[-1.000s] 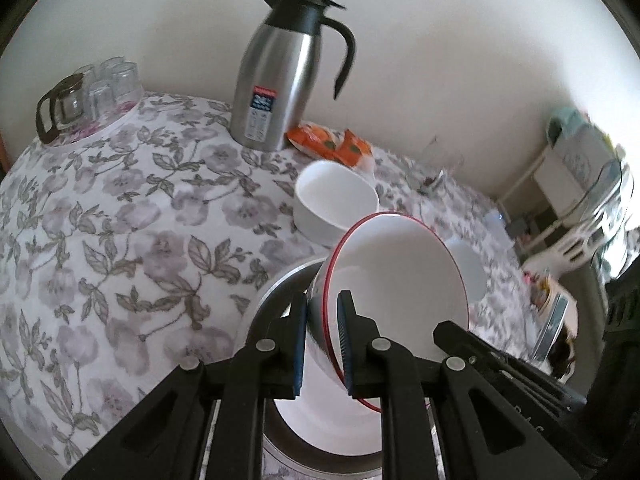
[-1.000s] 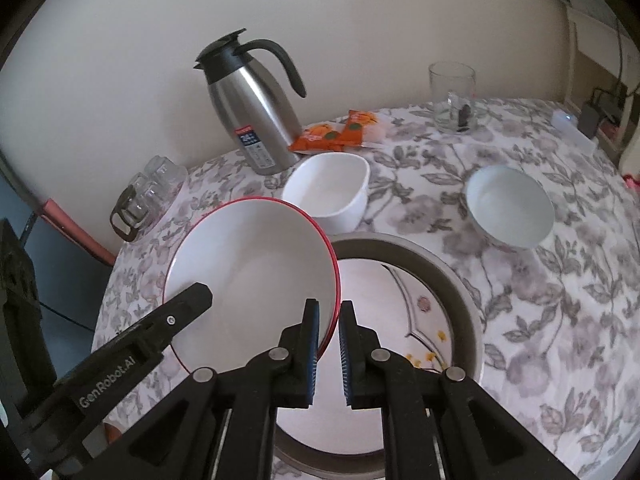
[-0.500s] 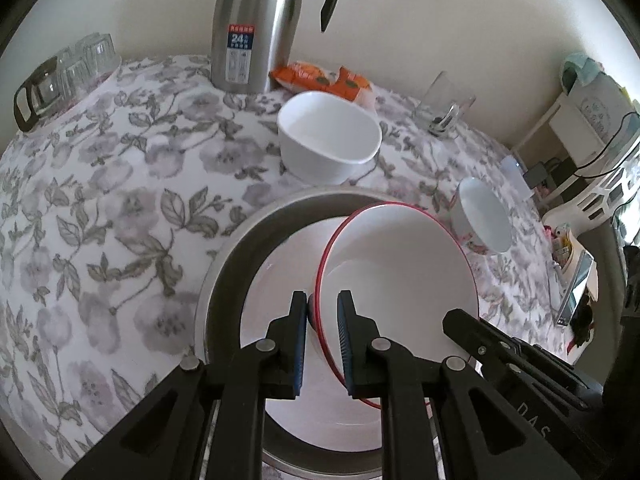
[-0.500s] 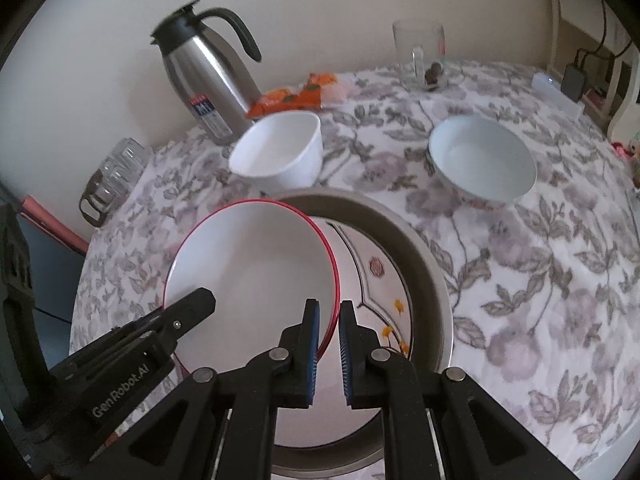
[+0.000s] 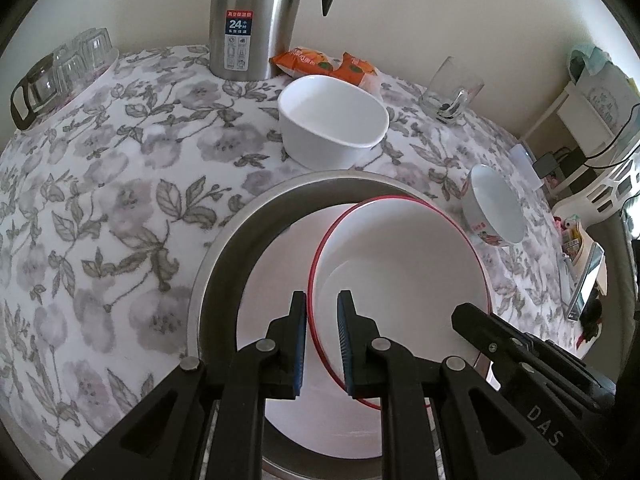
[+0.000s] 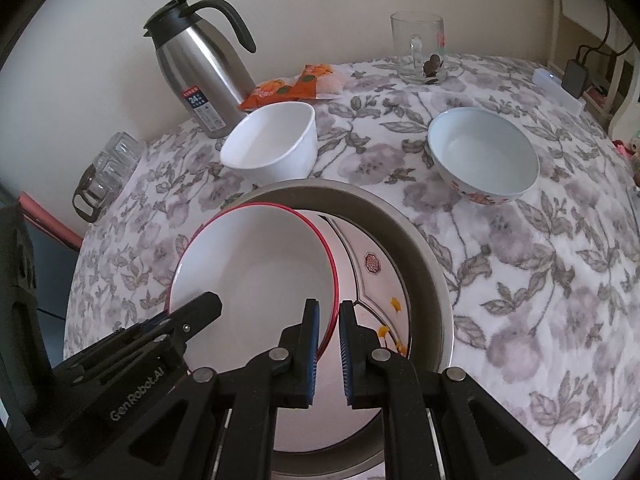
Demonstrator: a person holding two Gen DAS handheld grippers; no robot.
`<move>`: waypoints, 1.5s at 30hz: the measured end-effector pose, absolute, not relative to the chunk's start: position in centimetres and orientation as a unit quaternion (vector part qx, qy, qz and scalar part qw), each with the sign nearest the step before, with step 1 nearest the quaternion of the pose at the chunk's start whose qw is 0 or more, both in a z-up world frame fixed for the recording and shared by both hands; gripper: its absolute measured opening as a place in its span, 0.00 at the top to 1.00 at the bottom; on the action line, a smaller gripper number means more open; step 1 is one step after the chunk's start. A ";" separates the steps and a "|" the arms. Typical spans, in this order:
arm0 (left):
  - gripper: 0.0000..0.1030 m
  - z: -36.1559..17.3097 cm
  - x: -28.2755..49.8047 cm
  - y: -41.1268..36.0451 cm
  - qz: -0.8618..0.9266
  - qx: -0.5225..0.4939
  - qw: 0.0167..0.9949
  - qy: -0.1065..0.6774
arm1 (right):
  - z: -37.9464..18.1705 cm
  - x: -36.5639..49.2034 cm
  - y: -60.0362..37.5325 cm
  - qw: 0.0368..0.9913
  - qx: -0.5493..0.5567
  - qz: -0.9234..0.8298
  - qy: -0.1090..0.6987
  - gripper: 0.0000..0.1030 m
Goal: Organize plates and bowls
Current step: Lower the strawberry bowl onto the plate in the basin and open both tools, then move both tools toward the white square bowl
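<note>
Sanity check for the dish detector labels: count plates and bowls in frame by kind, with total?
Plates: 2, a red-rimmed plate held by both grippers, and a patterned plate in the metal basin.
Bowls: 2, a white bowl and a bowl with a painted outside.
Total: 4

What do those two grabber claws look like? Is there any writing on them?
Both are black. The left gripper and right gripper each have two flat fingers with ribbed blue pads and round silver rivets. White letters read "GenRobot.AI" on the left one and "DAS" on the right.
</note>
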State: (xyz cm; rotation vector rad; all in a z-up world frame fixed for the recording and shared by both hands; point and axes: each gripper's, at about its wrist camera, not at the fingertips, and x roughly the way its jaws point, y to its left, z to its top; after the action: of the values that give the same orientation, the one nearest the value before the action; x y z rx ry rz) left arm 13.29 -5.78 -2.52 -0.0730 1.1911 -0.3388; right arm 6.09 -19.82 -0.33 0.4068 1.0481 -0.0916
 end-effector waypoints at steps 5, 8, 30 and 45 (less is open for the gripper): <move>0.85 -2.7 13.5 -5.5 -0.161 -0.042 0.810 0.563 | -0.3 6.1 -19.8 0.845 0.195 -0.043 0.496 0.87; 0.85 -2.7 13.7 -5.3 -0.163 -0.052 0.806 0.566 | -0.4 6.1 -20.0 0.844 0.199 -0.040 0.496 0.87; 0.30 0.5 14.3 -1.6 -0.117 -0.085 0.827 0.544 | 1.7 5.4 -20.6 0.869 0.167 -0.055 0.462 0.30; 0.05 -0.1 16.9 1.7 -0.054 -0.100 0.841 0.529 | 1.0 5.7 -21.4 0.870 0.175 -0.060 0.456 0.00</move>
State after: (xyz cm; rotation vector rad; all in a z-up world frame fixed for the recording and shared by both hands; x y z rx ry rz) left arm 16.90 1.70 -0.07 -0.2120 1.1183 -0.1133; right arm 5.70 -21.37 0.97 0.3653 0.9546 -0.1254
